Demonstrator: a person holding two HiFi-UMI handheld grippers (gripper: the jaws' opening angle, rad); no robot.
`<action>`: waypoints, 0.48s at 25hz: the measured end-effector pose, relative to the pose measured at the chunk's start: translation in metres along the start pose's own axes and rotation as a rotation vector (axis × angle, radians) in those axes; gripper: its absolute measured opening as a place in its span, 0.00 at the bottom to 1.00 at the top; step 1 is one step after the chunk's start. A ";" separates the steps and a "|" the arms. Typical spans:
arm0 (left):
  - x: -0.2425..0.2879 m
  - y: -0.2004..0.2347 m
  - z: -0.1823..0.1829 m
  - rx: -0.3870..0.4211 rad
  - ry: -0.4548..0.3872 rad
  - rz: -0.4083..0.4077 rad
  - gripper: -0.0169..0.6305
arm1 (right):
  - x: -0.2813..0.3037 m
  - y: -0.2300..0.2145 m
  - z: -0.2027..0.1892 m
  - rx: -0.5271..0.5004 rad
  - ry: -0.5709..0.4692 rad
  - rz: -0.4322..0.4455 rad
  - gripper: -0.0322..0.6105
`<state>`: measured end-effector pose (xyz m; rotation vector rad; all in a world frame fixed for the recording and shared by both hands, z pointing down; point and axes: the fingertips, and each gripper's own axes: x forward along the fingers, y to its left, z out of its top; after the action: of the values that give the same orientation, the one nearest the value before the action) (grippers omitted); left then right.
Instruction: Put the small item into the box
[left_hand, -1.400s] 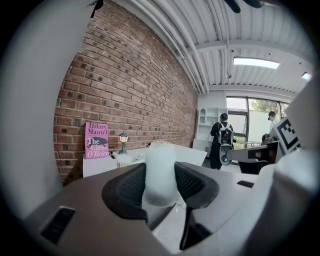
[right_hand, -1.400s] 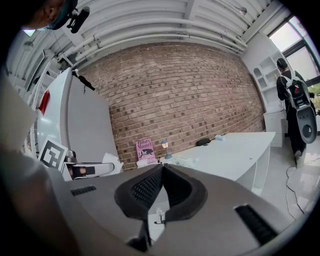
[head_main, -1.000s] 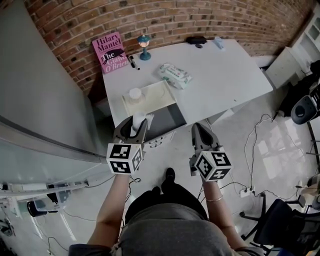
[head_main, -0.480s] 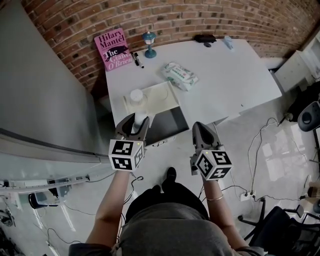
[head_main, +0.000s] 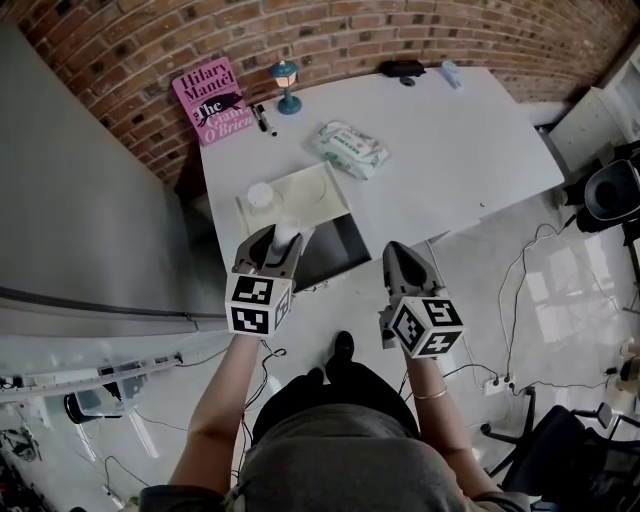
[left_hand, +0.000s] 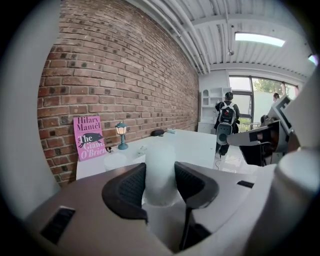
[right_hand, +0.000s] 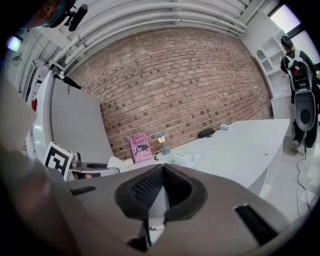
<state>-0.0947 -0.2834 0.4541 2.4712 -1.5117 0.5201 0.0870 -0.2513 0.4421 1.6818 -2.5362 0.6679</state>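
Observation:
My left gripper (head_main: 279, 243) is shut on a small white frosted cylinder (head_main: 284, 238), which stands upright between the black pads (left_hand: 124, 187). The left gripper view shows that cylinder (left_hand: 160, 175) held at mid-height. It hangs just short of the white table's front edge, close to a shallow cream box (head_main: 300, 198) that lies open on the table. My right gripper (head_main: 405, 262) is level with the left one, off the table's front edge. Its jaws (right_hand: 162, 187) are pressed together with nothing in them.
A round white lid (head_main: 260, 195) sits at the box's left corner, and a dark grey panel (head_main: 335, 250) lies in front of it. Farther back are a pink book (head_main: 210, 100), a small blue lamp (head_main: 286, 85), a marker (head_main: 260, 120) and a wipes pack (head_main: 350, 148). A grey partition (head_main: 90, 220) stands at left; cables cross the floor.
The head view has swung a little. Both grippers keep their places before the table, and the left one still holds the white cylinder.

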 end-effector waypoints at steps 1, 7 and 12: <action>0.003 -0.002 -0.001 0.015 0.008 -0.007 0.31 | 0.000 -0.002 0.000 0.001 0.001 -0.004 0.04; 0.021 -0.018 -0.010 0.122 0.057 -0.055 0.31 | -0.005 -0.013 -0.002 0.016 0.001 -0.029 0.04; 0.034 -0.030 -0.015 0.186 0.100 -0.094 0.31 | -0.010 -0.020 -0.002 0.026 -0.005 -0.049 0.04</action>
<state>-0.0567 -0.2921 0.4812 2.5947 -1.3584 0.7873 0.1088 -0.2488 0.4481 1.7492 -2.4914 0.6969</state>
